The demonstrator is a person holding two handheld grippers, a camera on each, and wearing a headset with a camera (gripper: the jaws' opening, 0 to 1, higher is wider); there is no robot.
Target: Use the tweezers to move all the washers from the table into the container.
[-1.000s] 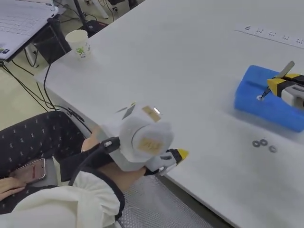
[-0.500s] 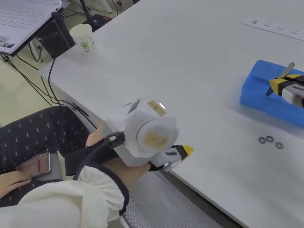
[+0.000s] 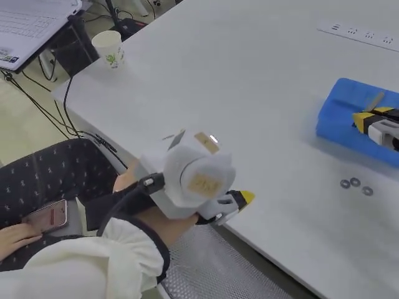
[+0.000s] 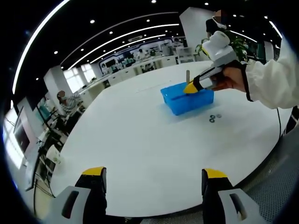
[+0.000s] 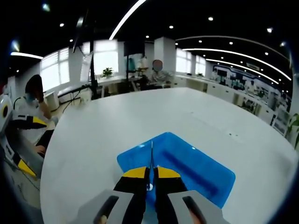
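Observation:
A blue container point(image 3: 349, 121) sits on the white table point(image 3: 249, 75) at the right. My right gripper point(image 3: 360, 119) hovers over it, shut on silver tweezers point(image 5: 151, 156) that point forward above the container point(image 5: 191, 170). Whether the tweezers hold a washer I cannot tell. Three small washers point(image 3: 355, 185) lie on the table just in front of the container, and they show as dark rings point(image 4: 212, 118) in the left gripper view. My left gripper point(image 4: 154, 173) is open and holds nothing. It rests at the table's near edge point(image 3: 240, 200), far left of the washers.
A paper cup point(image 3: 110, 48) stands at the table's far left corner, with a laptop point(image 3: 28, 25) beyond it. A power strip point(image 3: 361, 34) lies at the back right. A seated person's legs and a phone point(image 3: 43, 217) are at the lower left.
My right gripper with the tweezers has drawn back to the right over the container. The left gripper has stayed at the table edge. The head camera shifted slightly.

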